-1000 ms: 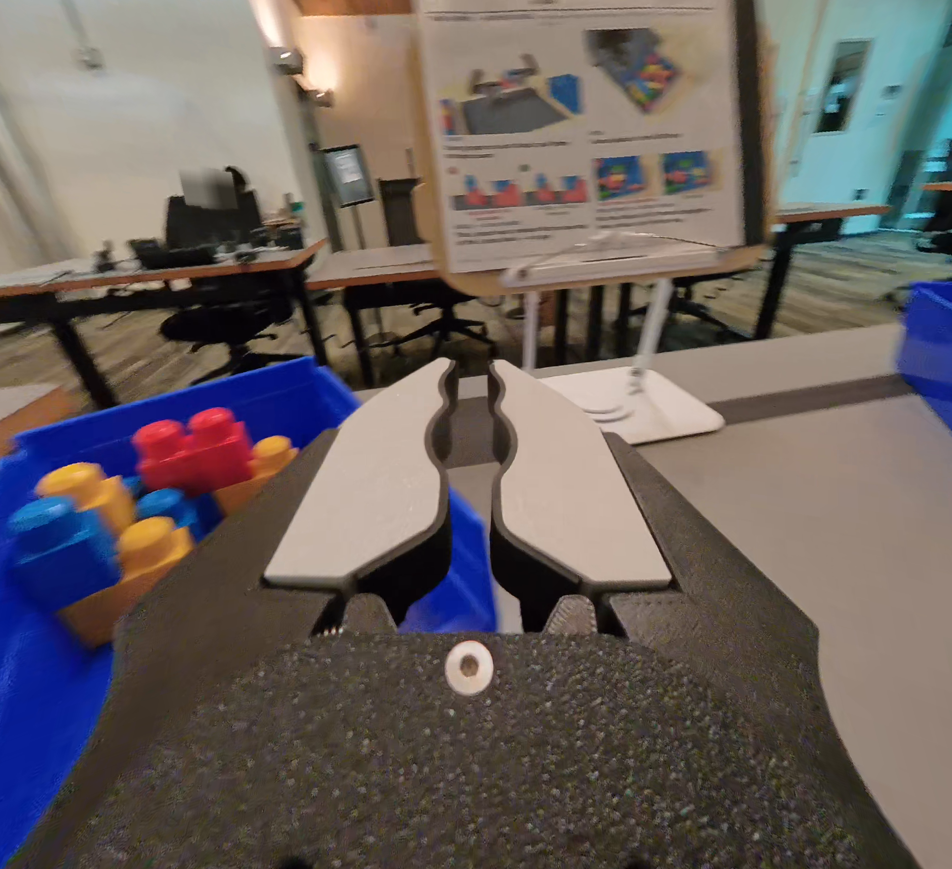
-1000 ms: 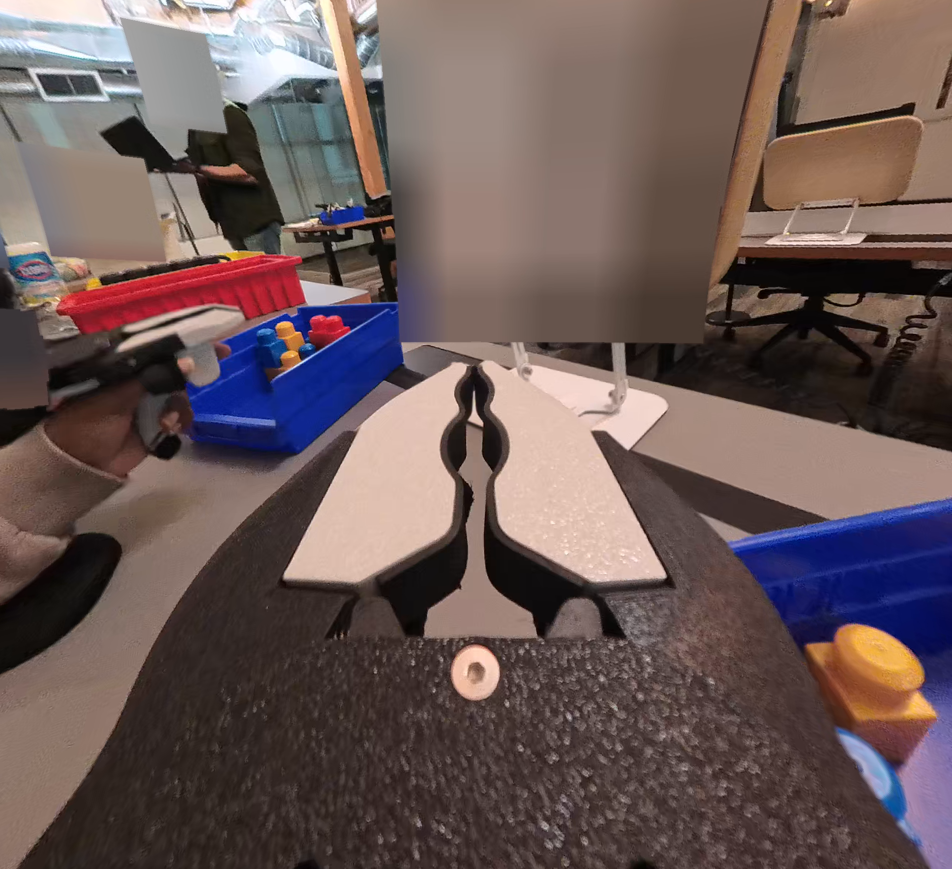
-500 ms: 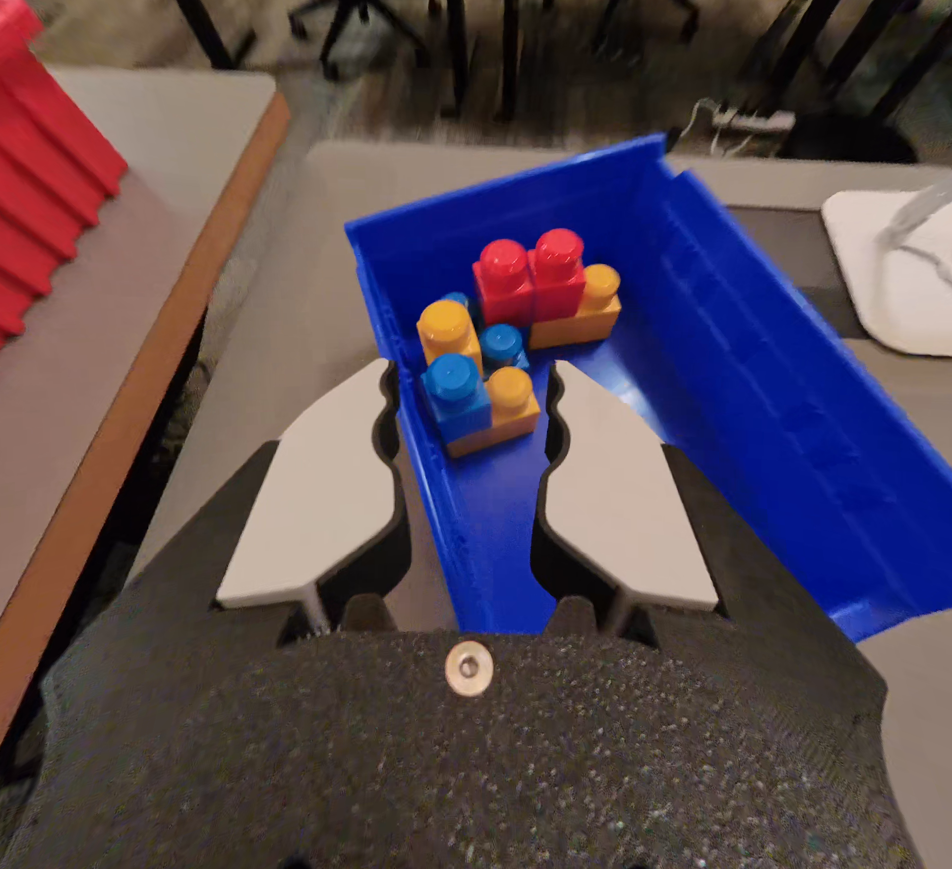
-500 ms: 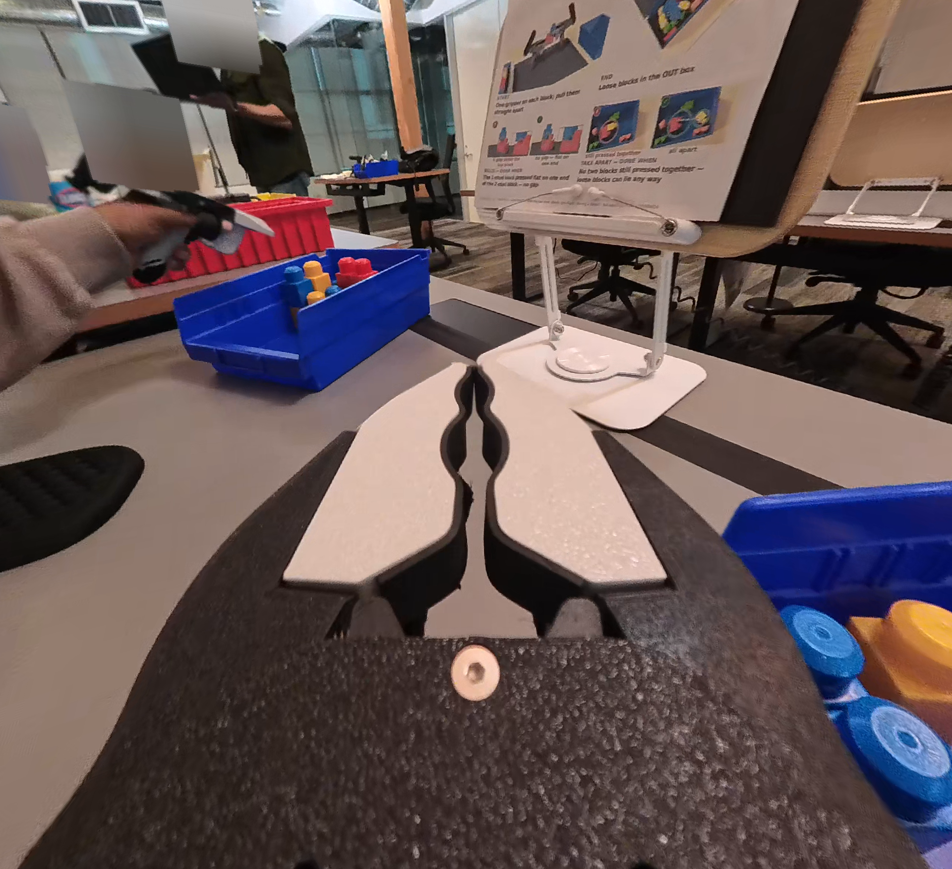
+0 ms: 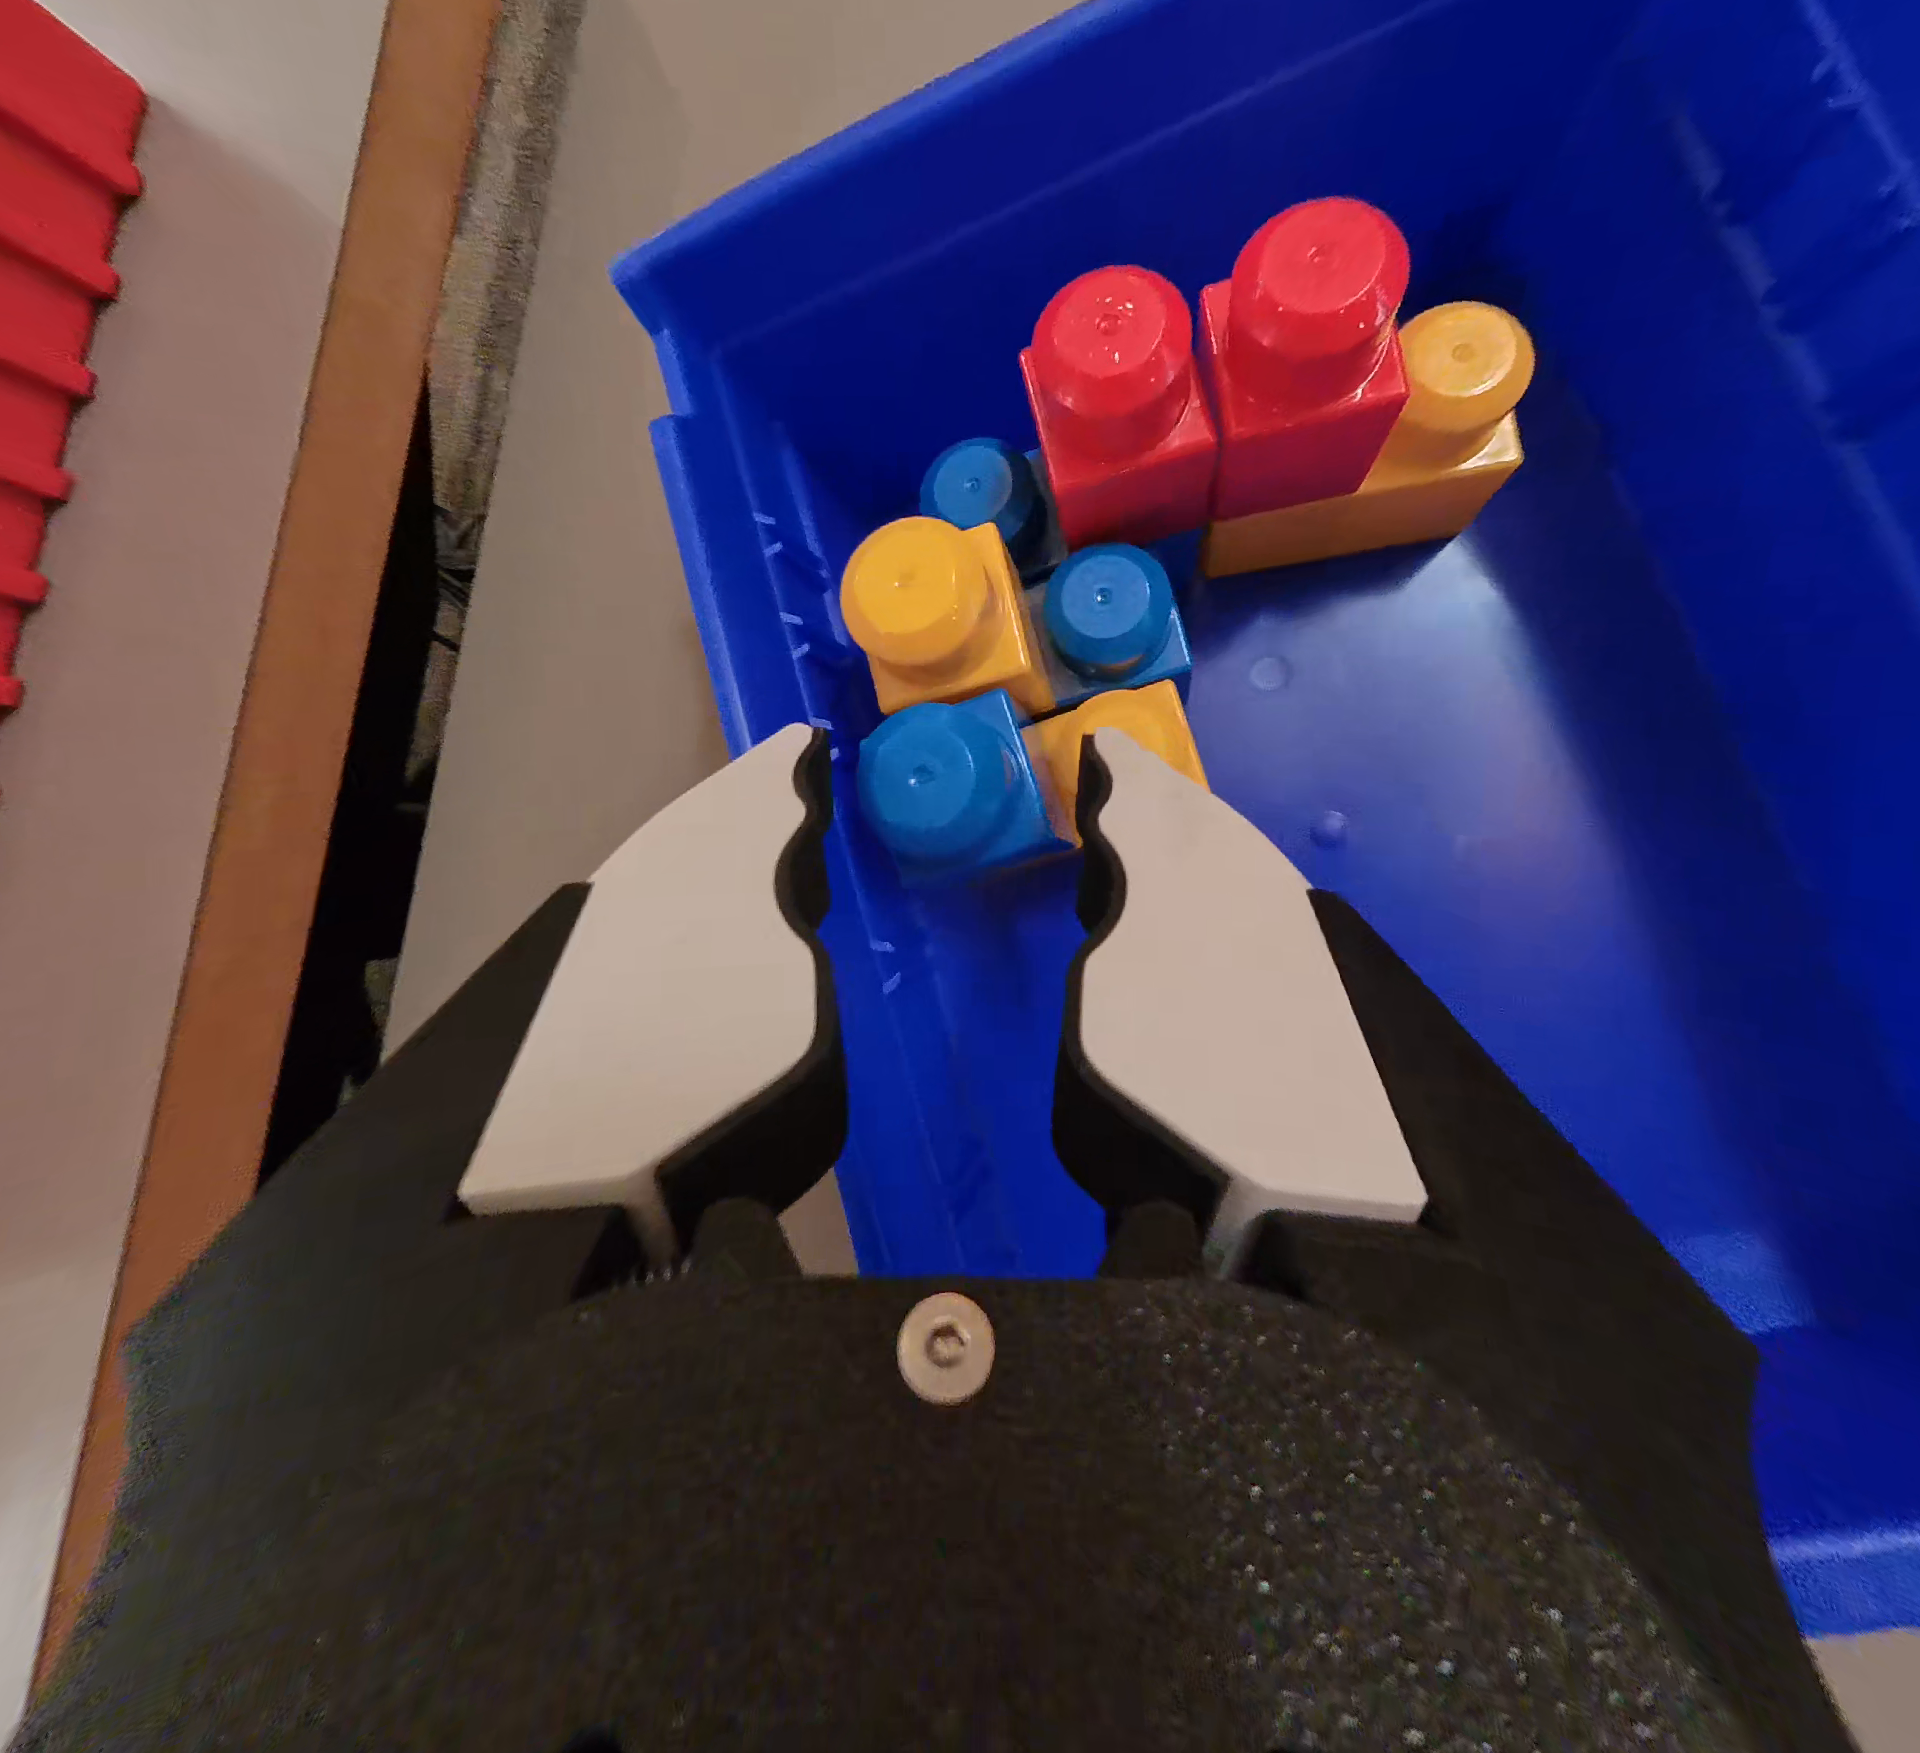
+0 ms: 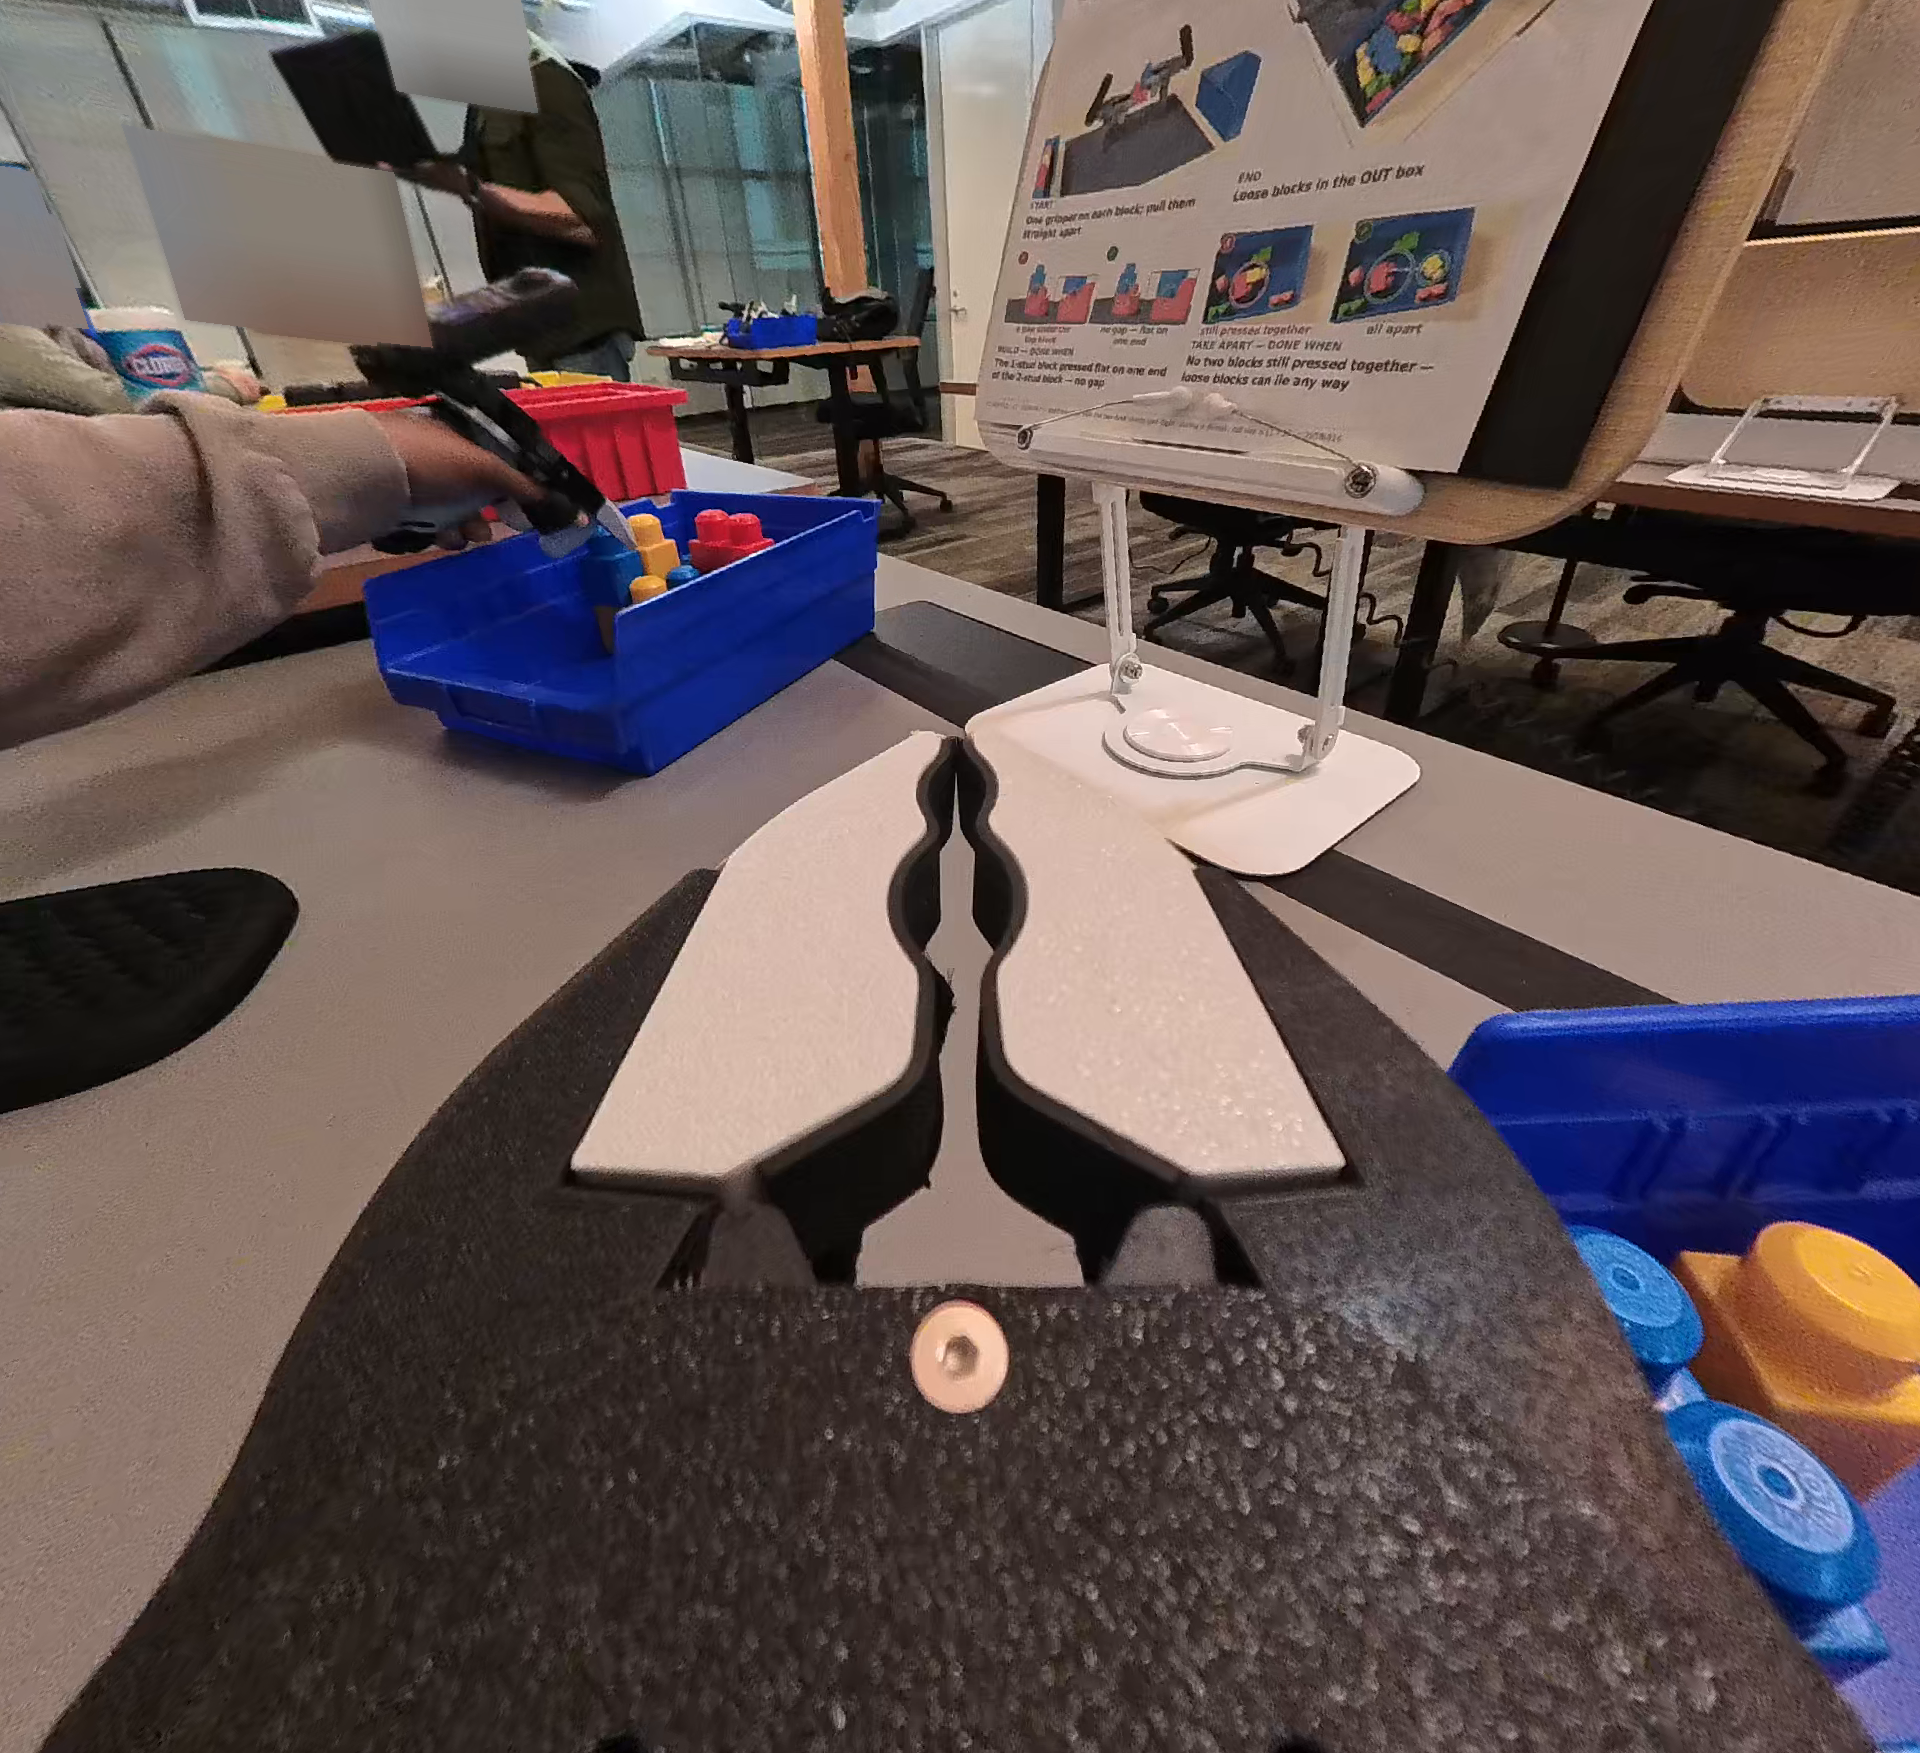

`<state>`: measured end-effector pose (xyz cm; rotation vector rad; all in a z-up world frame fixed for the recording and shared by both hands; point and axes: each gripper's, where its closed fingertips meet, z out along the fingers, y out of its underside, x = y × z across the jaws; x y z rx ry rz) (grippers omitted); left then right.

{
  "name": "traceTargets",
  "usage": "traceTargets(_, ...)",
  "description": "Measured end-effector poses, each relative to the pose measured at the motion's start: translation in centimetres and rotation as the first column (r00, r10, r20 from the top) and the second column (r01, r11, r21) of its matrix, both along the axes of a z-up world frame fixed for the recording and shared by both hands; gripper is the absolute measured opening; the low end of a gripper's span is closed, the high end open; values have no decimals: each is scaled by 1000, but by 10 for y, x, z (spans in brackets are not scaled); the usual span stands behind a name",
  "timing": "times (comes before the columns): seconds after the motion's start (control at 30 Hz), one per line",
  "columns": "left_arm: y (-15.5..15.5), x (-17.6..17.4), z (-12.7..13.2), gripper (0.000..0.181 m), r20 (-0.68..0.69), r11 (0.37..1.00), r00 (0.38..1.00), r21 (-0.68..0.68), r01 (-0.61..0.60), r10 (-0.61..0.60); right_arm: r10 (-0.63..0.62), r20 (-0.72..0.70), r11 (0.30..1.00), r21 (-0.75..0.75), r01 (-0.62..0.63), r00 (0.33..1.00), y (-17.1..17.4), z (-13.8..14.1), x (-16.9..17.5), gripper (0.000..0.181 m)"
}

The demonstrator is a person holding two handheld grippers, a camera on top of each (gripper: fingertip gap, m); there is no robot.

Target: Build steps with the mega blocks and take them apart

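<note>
In the left wrist view a blue bin holds several mega blocks: two red ones, a yellow one, small blue ones and an orange two-stud block. My left gripper is open, with its fingertips on either side of a blue block that sits on an orange block by the bin's left wall. The right wrist view shows this gripper over the same bin. My right gripper is shut and empty above the grey table.
A second blue bin with blue and orange blocks is at my right. A white stand carries an instruction board. A black pad lies at the left. A red bin sits on the neighbouring table. The grippers' ends are close to 60 cm from one another.
My left gripper has tipped down over the blue bin, opened, and moved in until its fingers straddle the blue block. My right gripper stays shut and has barely moved.
</note>
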<state>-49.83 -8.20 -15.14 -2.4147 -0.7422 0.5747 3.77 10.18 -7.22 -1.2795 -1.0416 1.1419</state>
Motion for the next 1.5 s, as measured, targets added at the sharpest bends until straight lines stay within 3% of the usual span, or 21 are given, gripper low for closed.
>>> traceTargets(0.2,-5,-6,0,30,-58,999,998,-45,-10,8,6,8,1000,-4,-6,1000,-1,-3,-1,0)
traceTargets(0.53,-7,-6,2,29,-100,997,995,-71,20,-27,18,19,1000,-6,-18,1000,-3,-5,-3,0)
traceTargets(0.63,-5,-2,18,28,-156,997,985,-39,64,-69,16,15,1000,-15,-16,1000,-2,-6,-2,0)
traceTargets(0.77,7,23,58,28,-231,983,959,44,176,-162,23,20,1000,-19,-22,1000,-3,-8,-4,0)
traceTargets(0.9,28,84,101,28,-300,925,908,152,349,-293,39,41,999,9,-39,998,-14,-8,-11,1)
traceTargets(1.07,56,207,119,28,-331,760,788,243,603,-519,42,110,994,99,-53,993,-42,-8,-37,23)
traceTargets(1.2,72,303,110,28,-340,623,680,274,732,-649,13,210,973,221,-61,978,-68,-16,-64,43)
traceTargets(1.37,85,392,80,28,-281,498,579,309,810,-766,-21,336,948,306,-88,942,-94,-47,-94,60)
traceTargets(1.43,88,415,71,28,-262,463,548,323,825,-794,-77,358,933,354,-59,930,-93,-56,-97,59)
traceTargets(1.5,90,427,67,28,-271,442,532,329,834,-802,-128,335,910,413,-24,933,-88,-57,-94,36)
